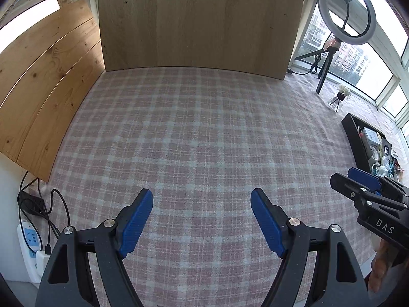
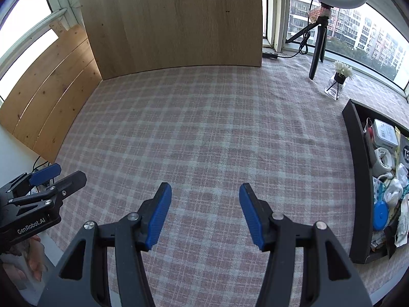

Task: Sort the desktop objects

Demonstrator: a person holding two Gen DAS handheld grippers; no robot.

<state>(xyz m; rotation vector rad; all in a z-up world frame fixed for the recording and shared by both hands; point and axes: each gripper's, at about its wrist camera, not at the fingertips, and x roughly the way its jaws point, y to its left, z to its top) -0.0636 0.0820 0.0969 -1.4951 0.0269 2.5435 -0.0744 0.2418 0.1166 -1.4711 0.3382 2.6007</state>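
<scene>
The left gripper (image 1: 202, 199) with black arms and blue ribbed pads tilts down over the surface covered by a pink and white checked cloth (image 1: 199, 133). Its jaws stand wide apart with nothing between them, only bare cloth. The right gripper (image 2: 205, 194) tilts down the same way beside it, and its jaws are also apart and hold nothing.

The long black tray (image 2: 358, 168) sits at the right side of the surface, well apart from both grippers. It is full of small things: a white box, a blue round thing, white bits and wrappers. They are piled up and hard to tell apart, and the tray's far side is cut off by the edge of the view.

A few fingers (image 2: 33, 263) of the person's left hand show under the left gripper, blurred.
</scene>
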